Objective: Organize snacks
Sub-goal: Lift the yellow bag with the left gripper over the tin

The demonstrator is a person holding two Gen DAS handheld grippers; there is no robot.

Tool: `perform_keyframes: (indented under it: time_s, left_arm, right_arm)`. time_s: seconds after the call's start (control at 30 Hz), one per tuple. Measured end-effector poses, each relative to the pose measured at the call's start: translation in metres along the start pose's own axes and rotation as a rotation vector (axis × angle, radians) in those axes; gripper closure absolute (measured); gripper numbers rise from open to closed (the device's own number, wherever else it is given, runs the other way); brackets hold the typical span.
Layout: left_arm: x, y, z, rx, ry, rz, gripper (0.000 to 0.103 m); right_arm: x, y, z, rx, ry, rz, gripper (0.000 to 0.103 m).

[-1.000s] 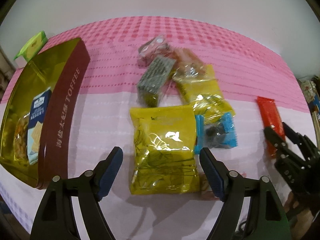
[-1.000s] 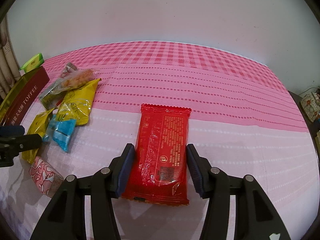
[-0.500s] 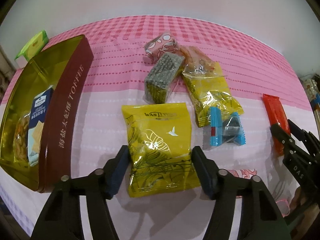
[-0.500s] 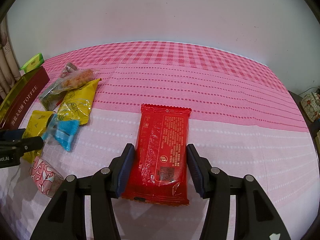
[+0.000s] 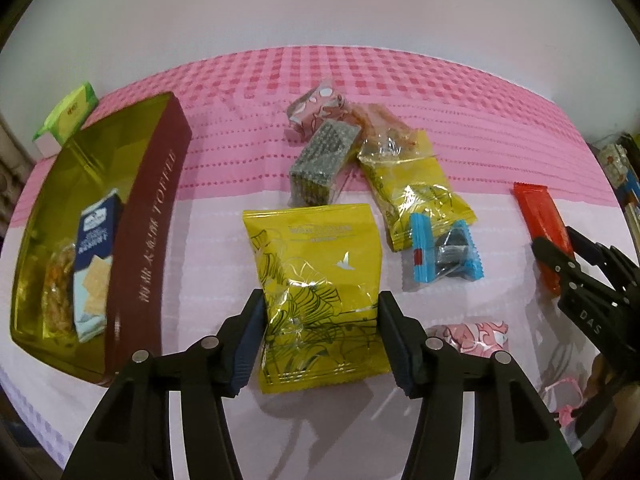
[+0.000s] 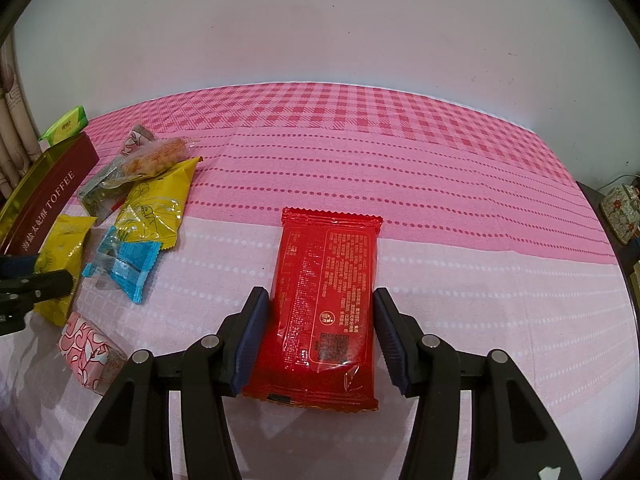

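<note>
My left gripper (image 5: 320,320) has closed its jaws onto the sides of a large yellow snack packet (image 5: 320,292) lying on the pink cloth. A gold and maroon toffee tin (image 5: 100,240) stands open to its left, with a blue cracker pack (image 5: 94,272) inside. My right gripper (image 6: 316,324) is open, its jaws straddling a red packet (image 6: 326,304) without pressing it; that packet also shows in the left wrist view (image 5: 544,224). Loose snacks lie between: a second yellow packet (image 5: 416,196), a blue candy (image 5: 444,252), a grey bar (image 5: 320,164).
Two pink wrapped sweets lie on the cloth, one at the far end of the pile (image 5: 316,112), one near my left gripper (image 5: 476,336). A green box (image 5: 68,116) sits behind the tin. A cluttered shelf (image 6: 620,212) stands past the table's right edge.
My left gripper has moved forward over the large yellow packet and narrowed its jaws onto its sides. The right gripper and red packet have not moved.
</note>
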State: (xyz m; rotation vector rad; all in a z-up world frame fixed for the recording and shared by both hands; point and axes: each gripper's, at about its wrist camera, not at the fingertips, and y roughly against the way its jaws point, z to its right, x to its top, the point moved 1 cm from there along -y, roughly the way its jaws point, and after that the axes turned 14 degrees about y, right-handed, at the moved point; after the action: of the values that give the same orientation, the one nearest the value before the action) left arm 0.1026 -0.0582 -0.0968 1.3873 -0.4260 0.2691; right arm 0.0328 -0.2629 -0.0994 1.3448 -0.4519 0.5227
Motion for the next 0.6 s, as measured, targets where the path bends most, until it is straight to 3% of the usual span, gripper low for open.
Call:
perform_keyframes:
  time_s: [0.4, 0.6]
  left_arm:
    - [0.016, 0.039, -0.017, 0.014, -0.005, 0.074, 0.047]
    - [0.028, 0.057, -0.042, 0.041, -0.008, 0.114, 0.047]
  right_arm:
    - [0.000, 0.000, 0.000, 0.000, 0.000, 0.000, 0.053]
    - [0.000, 0.000, 0.000, 0.000, -0.001, 0.000, 0.053]
